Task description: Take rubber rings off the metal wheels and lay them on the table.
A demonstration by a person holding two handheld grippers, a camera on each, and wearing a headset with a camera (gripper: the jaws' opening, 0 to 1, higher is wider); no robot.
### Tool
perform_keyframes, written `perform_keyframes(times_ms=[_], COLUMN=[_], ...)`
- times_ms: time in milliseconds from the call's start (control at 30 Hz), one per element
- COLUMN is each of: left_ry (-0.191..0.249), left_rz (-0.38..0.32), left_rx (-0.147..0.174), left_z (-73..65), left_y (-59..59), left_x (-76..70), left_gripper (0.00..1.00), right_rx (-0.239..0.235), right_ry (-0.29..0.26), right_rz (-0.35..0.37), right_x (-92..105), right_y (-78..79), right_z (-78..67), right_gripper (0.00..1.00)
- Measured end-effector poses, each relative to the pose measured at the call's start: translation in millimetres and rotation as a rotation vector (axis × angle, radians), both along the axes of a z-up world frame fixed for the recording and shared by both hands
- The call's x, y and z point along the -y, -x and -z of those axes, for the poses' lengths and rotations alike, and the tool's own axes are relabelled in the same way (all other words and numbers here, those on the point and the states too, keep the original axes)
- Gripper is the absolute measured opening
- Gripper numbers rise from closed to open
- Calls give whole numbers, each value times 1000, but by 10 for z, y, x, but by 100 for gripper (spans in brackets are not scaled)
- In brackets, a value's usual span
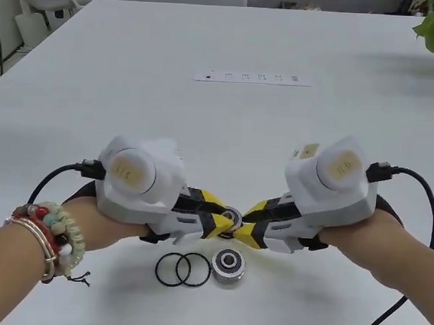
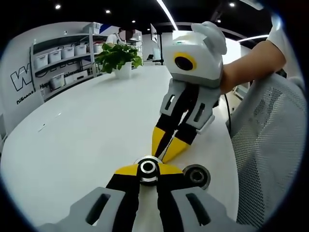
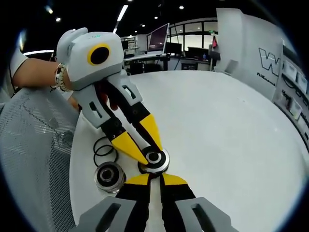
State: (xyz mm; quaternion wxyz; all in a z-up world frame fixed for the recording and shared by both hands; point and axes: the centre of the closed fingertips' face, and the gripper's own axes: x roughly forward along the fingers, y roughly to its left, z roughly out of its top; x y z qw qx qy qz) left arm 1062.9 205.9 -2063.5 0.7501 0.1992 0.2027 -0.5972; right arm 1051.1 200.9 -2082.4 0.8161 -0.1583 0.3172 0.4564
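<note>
Rubber rings [image 1: 183, 269]: two thin black loops lying flat on the white surface [image 1: 204, 133], side by side and touching or slightly overlapped. Just right of them lies one loose wheel [image 1: 228, 264], silver with a dark band, flat and close against the nearer ring. Above these, left to right: the left hand-held gripper [image 1: 216, 223] has its yellow tips pinched on a second wheel, the held wheel [image 1: 229, 218]. The right hand-held gripper [image 1: 246, 227] has its jaws pressed almost together, tips at that wheel's rim; whether they nip a ring there, cannot tell. The left gripper view gives the held wheel's bright hub face-on between that gripper's own tips, the loose wheel just to the right, and a potted plant [image 2: 118, 58] far down the surface. The right gripper view takes in both rings beyond the loose wheel. Count: two rings, two wheels, two hand-held grippers.
</note>
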Motion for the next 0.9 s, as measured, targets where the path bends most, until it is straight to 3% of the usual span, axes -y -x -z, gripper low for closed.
perform_keyframes(times_ms=[333, 500, 767, 833, 900], left_ry=[-1, -3, -3, -3, -5], left_rz=[-1, -3, -6, -6, -7], left_rx=[4, 6, 9, 9, 13], left_z=[0, -2, -4, -4, -4], left_y=[6, 10, 8, 10, 10], left_x=[-5, -5, 5, 11, 16], left_gripper=[8, 8, 8, 8, 8], right_rx=[-26, -78, -136, -162, -173], right_ry=[8, -6, -90, -139, -145], right_rz=[45, 105, 204, 237, 247], right_x=[27, 52, 97, 76, 82], right_y=[-32, -45, -101, -118, -119], right_z=[0, -2, -69, -106, -110], right_gripper=[0, 0, 0, 0, 0])
